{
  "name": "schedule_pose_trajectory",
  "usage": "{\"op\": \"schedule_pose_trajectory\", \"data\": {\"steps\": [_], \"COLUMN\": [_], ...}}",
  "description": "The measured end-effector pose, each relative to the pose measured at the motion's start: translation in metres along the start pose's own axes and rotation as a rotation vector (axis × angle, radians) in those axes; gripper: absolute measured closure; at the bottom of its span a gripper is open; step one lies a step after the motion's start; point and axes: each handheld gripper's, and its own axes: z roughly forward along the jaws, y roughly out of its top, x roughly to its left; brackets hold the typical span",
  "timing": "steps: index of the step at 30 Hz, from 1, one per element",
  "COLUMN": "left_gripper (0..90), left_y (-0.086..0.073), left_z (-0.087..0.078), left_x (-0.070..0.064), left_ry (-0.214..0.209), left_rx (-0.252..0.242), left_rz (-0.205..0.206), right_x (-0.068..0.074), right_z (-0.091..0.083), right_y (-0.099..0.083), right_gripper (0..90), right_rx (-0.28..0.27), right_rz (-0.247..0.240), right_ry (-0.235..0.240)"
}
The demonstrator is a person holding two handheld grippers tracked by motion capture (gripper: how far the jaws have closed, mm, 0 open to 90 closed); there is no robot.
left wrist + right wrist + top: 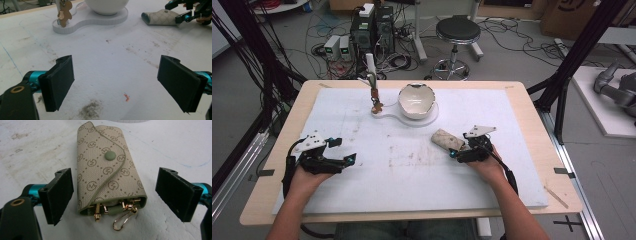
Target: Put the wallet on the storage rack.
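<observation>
A white mat [412,165] covers most of the desk [532,150], leaving a bare wooden border on every side. The middle and lower part of the mat lies open, marked with faint stains. At the upper centre of the high view a white stand [404,117] carries a white bowl [416,100], and beside it a thin post with a small brown charm [375,102] hanging from it.

The left tongs [346,151] sit at the lower left of the high view, jaws wide apart, holding nothing, with bare mat between them in the left gripper view.

The right tongs [459,151] sit right of centre. Their jaws stand wide apart on either side of a beige patterned key pouch [110,175], which lies flat on the mat between them; neither jaw touches it. The pouch's flap is closed with a green snap [110,156], and gold clasps [122,213] stick out of its near end. In the high view the pouch lies just below and right of the bowl's stand, apart from it.
</observation>
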Motion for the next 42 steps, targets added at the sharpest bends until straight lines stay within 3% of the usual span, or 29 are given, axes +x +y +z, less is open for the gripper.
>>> {"op": "schedule_pose_trajectory", "data": {"steps": [9, 15, 18, 21, 31, 37, 42], "left_gripper": [14.0, 14.0, 14.0, 14.0, 14.0, 14.0, 14.0], "left_y": [-0.001, -0.001, -0.002, -0.002, -0.001, 0.0, 0.001], "left_z": [0.001, 0.002, 0.002, 0.003, 0.004, 0.007, 0.007], "left_x": [0.0, 0.0, 0.0, 0.0, -0.001, -0.001, -0.001], "left_ry": [-0.004, -0.006, -0.009, -0.01, -0.013, -0.018, -0.018], "left_rx": [0.007, 0.013, 0.018, 0.023, 0.022, 0.025, 0.02], "left_rz": [-0.001, -0.002, -0.003, -0.001, 0.004, 0.004, 0.006], "right_x": [0.003, 0.001, 0.001, -0.001, 0.001, 0.002, 0.009], "right_z": [0.01, 0.01, 0.01, 0.008, 0.004, -0.007, -0.013], "right_y": [0.005, 0.004, 0.004, 0.004, 0.007, 0.012, 0.024], "right_gripper": [14.9, 15.8, 20.1, 30.0, 36.4, 36.7, 36.7], "right_rx": [0.106, 0.107, 0.107, 0.102, 0.106, 0.047, 0.021], "right_rz": [-0.042, -0.037, -0.033, -0.021, -0.053, -0.017, -0.03], "right_ry": [0.037, 0.045, 0.055, 0.075, 0.034, 0.036, 0.048]}}
